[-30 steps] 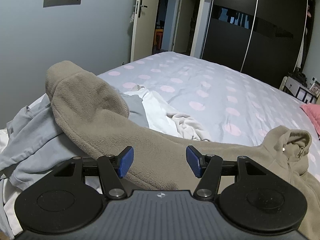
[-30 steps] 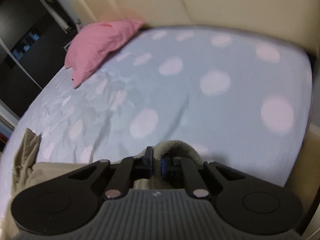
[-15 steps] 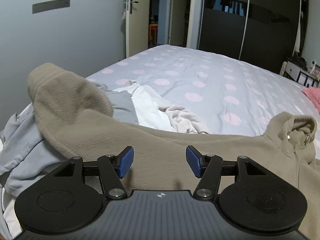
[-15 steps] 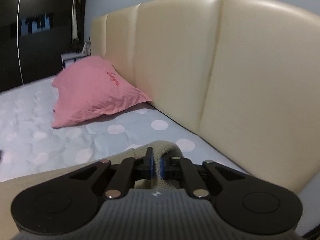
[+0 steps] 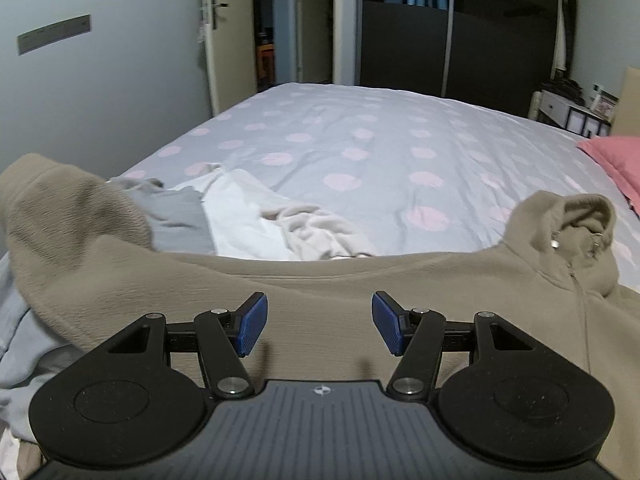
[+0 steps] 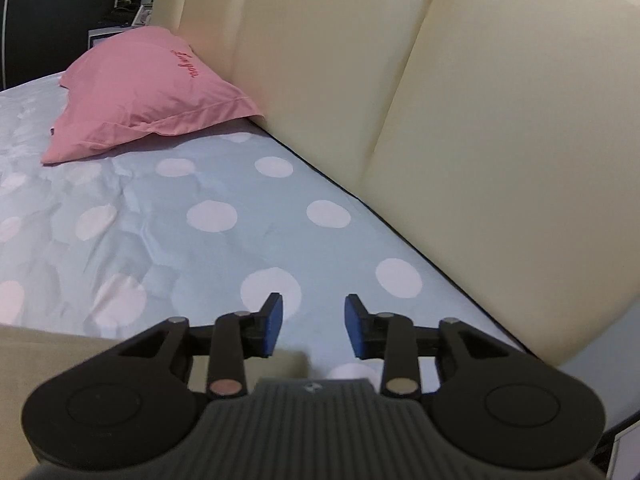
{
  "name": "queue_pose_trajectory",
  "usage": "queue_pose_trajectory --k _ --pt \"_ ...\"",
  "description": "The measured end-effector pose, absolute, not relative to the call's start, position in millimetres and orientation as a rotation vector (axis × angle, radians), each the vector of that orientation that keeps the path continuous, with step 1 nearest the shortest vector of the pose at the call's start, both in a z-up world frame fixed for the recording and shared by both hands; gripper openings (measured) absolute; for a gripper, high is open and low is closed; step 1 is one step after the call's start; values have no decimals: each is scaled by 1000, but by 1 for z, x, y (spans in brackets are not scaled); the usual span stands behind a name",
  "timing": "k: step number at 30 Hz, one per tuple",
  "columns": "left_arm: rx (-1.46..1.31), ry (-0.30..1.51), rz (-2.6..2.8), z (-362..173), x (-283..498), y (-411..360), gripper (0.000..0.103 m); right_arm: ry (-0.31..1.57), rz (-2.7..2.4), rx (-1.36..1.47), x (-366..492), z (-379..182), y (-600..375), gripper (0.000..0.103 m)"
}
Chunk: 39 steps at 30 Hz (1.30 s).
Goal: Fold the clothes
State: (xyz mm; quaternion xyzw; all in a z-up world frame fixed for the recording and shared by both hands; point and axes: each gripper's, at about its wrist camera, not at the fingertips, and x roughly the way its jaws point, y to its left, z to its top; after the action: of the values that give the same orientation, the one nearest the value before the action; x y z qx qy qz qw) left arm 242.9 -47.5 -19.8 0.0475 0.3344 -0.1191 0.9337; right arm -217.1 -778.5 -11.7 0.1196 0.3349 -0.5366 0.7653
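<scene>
The brown hoodie lies spread flat across the bed, not folded. More clothes sit crumpled behind it. The left gripper and right gripper are wide apart, holding nothing.

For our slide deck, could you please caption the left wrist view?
Open left gripper poised over a beige fleece hoodie spread on a polka-dot bed.

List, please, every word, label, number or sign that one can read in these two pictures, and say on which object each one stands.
Red cursive embroidery on the pink pillow: one word, lying sideways, too small to read with certainty.
Grey plate on the wall: faint marks on it, too blurred to read.
Small round emblem on the left gripper body: a sign, no letters.
The same emblem on the right gripper body: partly visible, no letters.
The beige hoodie: no text visible.
</scene>
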Motion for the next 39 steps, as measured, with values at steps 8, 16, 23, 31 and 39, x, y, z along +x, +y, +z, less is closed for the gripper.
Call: queue_pose_trajectory --k 8,16,23,31,39 --pt "65 641 -337 -2 223 -50 56 706 -1082 241 -232 2 -732 45" --pt "138 591 -478 9 186 -40 56 669 -782 159 -223 26 -630 52" --pt "282 570 -657 9 130 -36 56 668 -471 87 -215 28 -519 54" --pt "563 528 -960 -15 36 -38 58 743 -95 -78 -213 2 -369 66" --pt "811 478 -1175 -59 -44 -51 60 857 143 -155 -215 -62 -254 68"
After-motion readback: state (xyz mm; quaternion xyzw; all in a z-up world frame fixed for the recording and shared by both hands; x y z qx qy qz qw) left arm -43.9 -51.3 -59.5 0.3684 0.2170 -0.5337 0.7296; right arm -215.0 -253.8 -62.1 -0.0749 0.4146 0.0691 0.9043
